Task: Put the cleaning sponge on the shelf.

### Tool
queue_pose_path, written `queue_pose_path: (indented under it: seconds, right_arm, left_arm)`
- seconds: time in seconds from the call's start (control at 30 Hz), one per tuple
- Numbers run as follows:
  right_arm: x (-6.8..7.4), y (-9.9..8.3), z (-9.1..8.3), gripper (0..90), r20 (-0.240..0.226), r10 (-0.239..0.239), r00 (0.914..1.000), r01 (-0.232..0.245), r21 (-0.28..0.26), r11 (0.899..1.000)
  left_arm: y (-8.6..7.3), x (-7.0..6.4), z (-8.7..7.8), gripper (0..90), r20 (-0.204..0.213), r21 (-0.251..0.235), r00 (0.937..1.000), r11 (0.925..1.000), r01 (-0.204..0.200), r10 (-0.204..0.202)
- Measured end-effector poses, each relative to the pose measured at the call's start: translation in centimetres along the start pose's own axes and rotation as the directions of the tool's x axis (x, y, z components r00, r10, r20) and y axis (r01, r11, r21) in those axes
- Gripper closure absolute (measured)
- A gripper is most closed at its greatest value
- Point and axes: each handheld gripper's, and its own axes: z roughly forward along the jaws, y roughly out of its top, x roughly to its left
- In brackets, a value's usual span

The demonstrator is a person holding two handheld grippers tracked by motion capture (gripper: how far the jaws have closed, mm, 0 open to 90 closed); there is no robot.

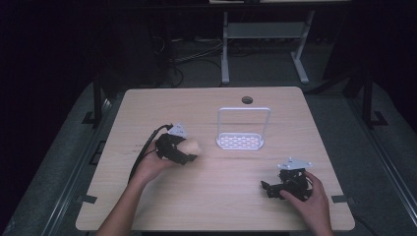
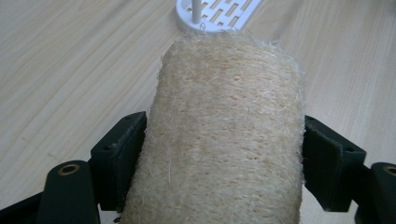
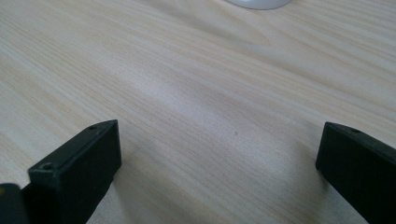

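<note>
Coarse, straw-coloured fibre marks the loofah sponge as a light, springy thing, and that explains the grip: the left gripper has its two black jaws pressed against the sponge's opposite sides, pinching it across its width so the roll cannot slip or twist. In the high view the sponge sticks out of the jaws toward the right, at the left-middle of the wooden table; whether it is lifted clear of the wood I cannot tell. Its free end points at the white rack, a slotted tray with a tall wire hoop, which stands just right of it, toward the far middle of the table; holding the sponge lengthwise like this looks meant to let it be slid or lowered onto the tray. In the left gripper view the tray's slots show just beyond the sponge's far end. The right gripper rests low at the near right, well apart from the rack, its jaws spread wide over bare wood and holding nothing, probably kept ready to steady the rack if needed.
</note>
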Motion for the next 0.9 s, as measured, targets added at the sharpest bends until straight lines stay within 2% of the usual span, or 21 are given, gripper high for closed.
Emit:
queue_pose_path:
  seconds: [0.37, 0.9]
  right_arm:
    - [0.0, 0.0, 0.0, 0.0, 0.000, 0.000, 1.0000, 0.000, 0.000, 1.000]
    - [0.0, 0.0, 0.0, 0.0, 0.001, 0.000, 1.0000, 0.000, 0.001, 1.000]
  left_arm:
    - [1.1, -1.2, 0.6, 23.0, 0.010, -0.006, 0.9999, 1.0000, 0.007, -0.007]
    - [3.1, -3.4, 2.0, 23.1, 0.041, -0.034, 0.9990, 0.9992, -0.019, 0.020]
